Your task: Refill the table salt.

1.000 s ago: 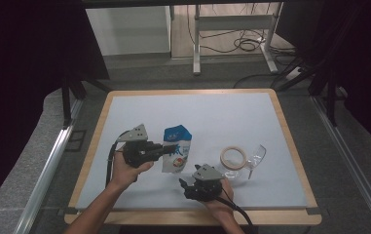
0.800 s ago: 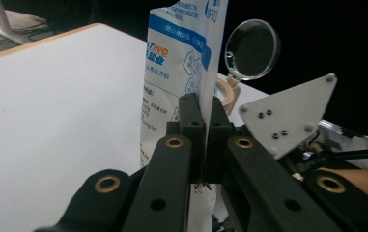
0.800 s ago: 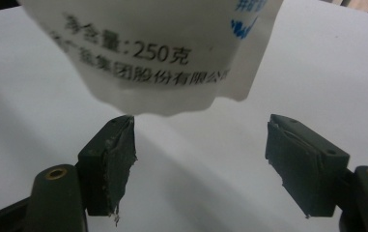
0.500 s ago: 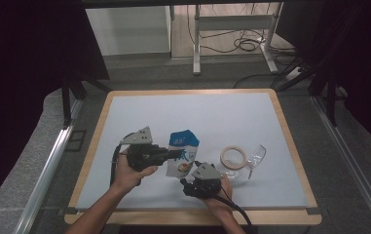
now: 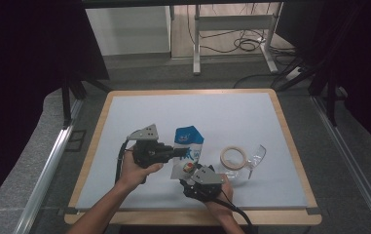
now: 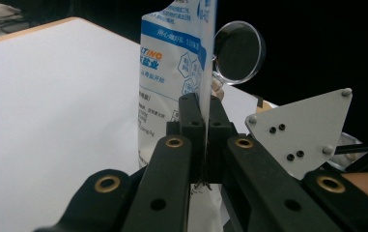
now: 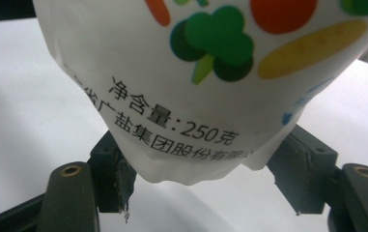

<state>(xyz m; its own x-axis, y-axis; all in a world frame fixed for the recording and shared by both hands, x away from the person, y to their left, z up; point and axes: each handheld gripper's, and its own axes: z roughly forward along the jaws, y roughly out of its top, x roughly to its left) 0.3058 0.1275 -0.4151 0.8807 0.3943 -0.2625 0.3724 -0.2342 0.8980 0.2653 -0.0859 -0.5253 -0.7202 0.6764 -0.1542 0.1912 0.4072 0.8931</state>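
A blue and white salt bag (image 5: 188, 145) is held off the table (image 5: 124, 117) between both hands. My left gripper (image 5: 182, 153) is shut on the bag's thin side seam (image 6: 205, 72), with the pads (image 6: 190, 121) pinching it flat. My right gripper (image 5: 189, 171) comes up from below. Its jaws have just been closing and now touch both sides of the bag's lower end (image 7: 196, 96), the part printed with vegetables. In the left gripper view the grey plate (image 6: 300, 130) of the right gripper shows at the right.
A roll of tape (image 5: 234, 157) lies flat to the right of the bag. A clear plastic piece (image 5: 256, 158) with a round lens (image 6: 237, 50) lies beside the roll. The table's wooden rim (image 5: 290, 141) runs along the right, and cables lie on the floor behind.
My left gripper has carried the bag a little to the right and nearer the front. The bag's lower end now sits between the right gripper's jaws, which stand narrower.
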